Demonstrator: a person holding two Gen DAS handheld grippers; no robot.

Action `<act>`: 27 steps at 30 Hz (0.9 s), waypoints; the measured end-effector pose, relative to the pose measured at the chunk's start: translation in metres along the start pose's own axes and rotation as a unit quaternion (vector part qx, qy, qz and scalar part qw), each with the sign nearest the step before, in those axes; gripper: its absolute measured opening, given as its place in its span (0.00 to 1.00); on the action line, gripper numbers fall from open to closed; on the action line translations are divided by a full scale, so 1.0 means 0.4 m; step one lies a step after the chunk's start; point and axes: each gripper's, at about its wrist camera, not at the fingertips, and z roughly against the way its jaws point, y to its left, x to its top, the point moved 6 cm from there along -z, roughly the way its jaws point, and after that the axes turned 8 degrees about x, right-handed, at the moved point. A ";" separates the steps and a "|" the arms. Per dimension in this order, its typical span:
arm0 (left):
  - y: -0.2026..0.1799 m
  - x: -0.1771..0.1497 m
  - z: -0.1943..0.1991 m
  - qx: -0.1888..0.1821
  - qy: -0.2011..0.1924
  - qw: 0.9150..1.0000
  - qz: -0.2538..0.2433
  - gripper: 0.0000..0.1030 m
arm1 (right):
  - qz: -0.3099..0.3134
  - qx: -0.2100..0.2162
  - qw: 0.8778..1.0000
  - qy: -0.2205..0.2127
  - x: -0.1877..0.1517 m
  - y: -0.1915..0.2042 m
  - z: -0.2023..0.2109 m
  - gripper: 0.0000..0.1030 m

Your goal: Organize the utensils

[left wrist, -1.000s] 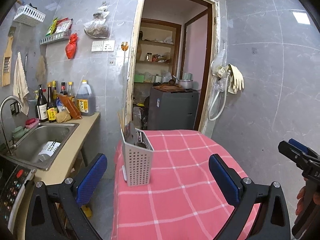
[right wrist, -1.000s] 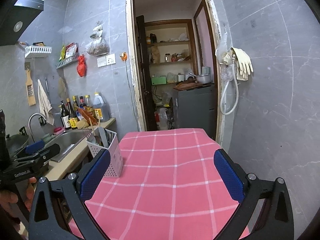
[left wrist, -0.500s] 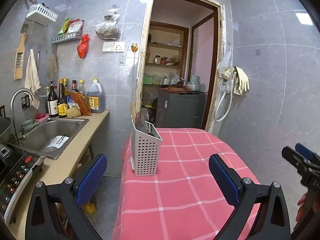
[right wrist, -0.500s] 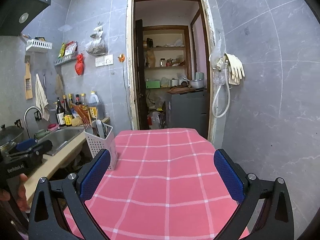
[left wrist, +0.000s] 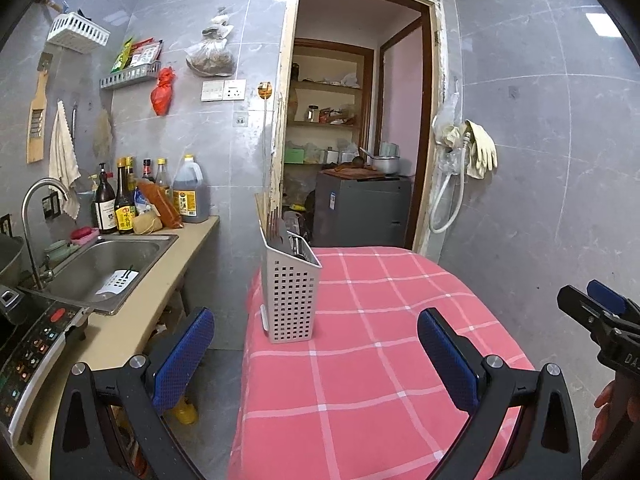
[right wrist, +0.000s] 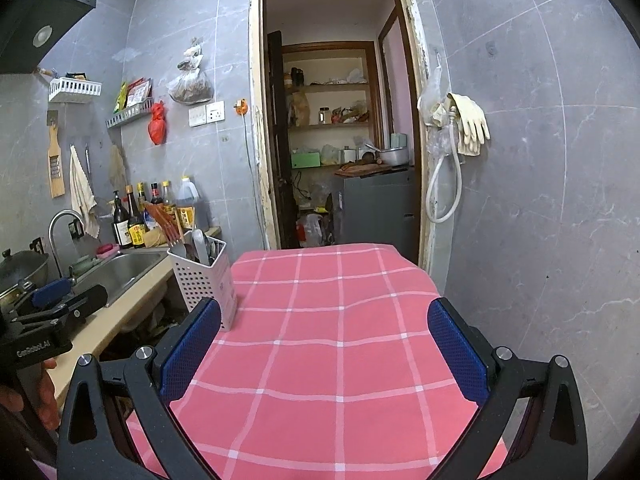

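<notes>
Between my left gripper's jaws, which stand spread wide with nothing in them, I see pink checked cloth and, just beyond, the white perforated utensil holder. It stands upright near the left edge of the table, closer to the left blue pad than to the right one, and touches neither. Out of its top stick the utensils (a fork's tines and some darker handles; I cannot tell them all apart).

My right gripper is likewise spread and holds nothing; only bare cloth lies between its jaws. From that side the holder stands just behind the left finger, which hides its lower corner, with spoons and an orange-handled piece showing in it.

Farther left runs the counter with the steel sink, and a row of sauce bottles stands behind the basin against the tiled wall. Beyond the table's far end is an open doorway to a storeroom, and pale rubber gloves hang on the wall to its right.
</notes>
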 end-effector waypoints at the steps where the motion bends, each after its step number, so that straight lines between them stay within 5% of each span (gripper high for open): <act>1: -0.001 0.001 0.001 0.000 0.000 1.000 -0.001 0.99 | 0.000 0.001 1.000 -0.001 0.001 -0.001 0.000 0.99; 27: -0.005 -0.011 0.016 0.003 0.008 1.000 -0.004 0.99 | -0.001 0.003 1.000 0.002 -0.007 0.001 0.003 0.99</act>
